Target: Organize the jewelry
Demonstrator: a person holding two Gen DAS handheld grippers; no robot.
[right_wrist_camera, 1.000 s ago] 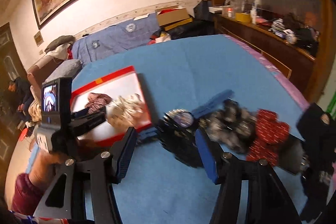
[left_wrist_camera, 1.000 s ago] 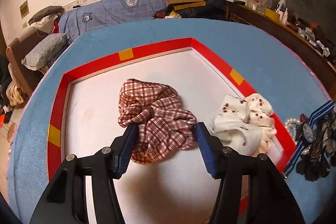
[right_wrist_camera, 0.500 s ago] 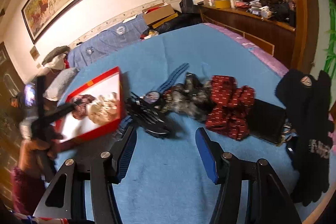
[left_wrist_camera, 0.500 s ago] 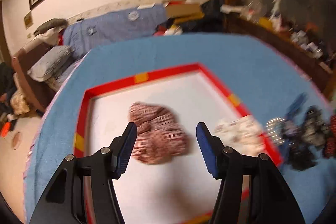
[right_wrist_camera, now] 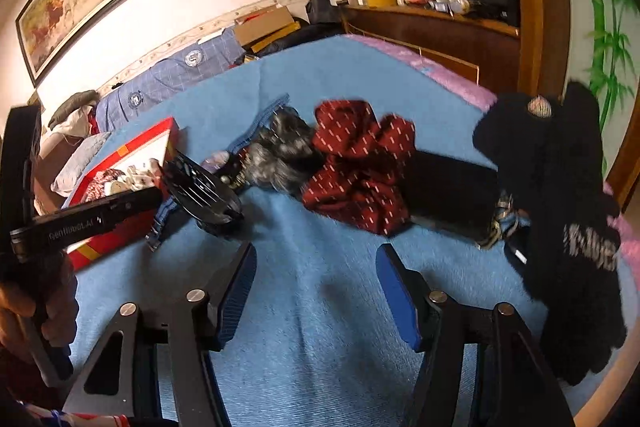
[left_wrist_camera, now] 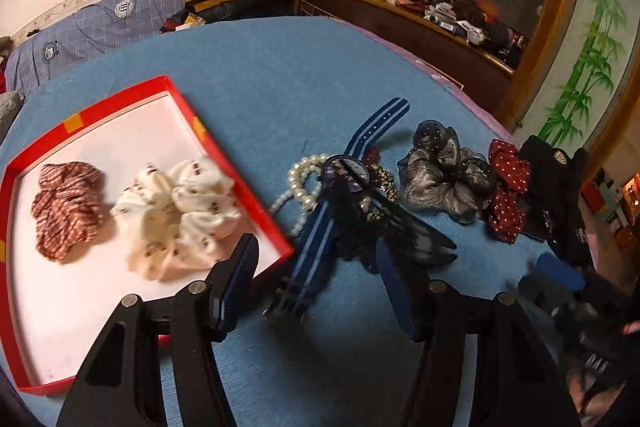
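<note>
A red-rimmed tray (left_wrist_camera: 224, 147) holds a plaid scrunchie (left_wrist_camera: 66, 211) and a white scrunchie (left_wrist_camera: 184, 215). To its right, on the blue blanket, lie a pearl bracelet (left_wrist_camera: 300, 179), a watch with a blue striped strap (left_wrist_camera: 346, 171), a black hair claw (left_wrist_camera: 408, 231), a grey scrunchie (left_wrist_camera: 440, 175) and a red dotted scrunchie (left_wrist_camera: 508, 195). My left gripper (left_wrist_camera: 316, 251) hangs open over the watch strap, holding nothing. My right gripper (right_wrist_camera: 316, 255) is above bare blanket in front of the red scrunchie (right_wrist_camera: 360, 163); its jaws are opening with nothing between them.
Black gloves (right_wrist_camera: 560, 187) and a flat black case (right_wrist_camera: 452, 195) lie at the right of the blanket. A person's hand (right_wrist_camera: 40, 303) holds the left gripper's body (right_wrist_camera: 80, 223) near the tray (right_wrist_camera: 132, 151). A cluttered wooden sideboard (left_wrist_camera: 440, 27) stands behind the bed.
My left gripper has swung right, from over the plaid scrunchie in the tray to over the watch strap outside it. My right gripper has dropped closer to the blanket near the red scrunchie.
</note>
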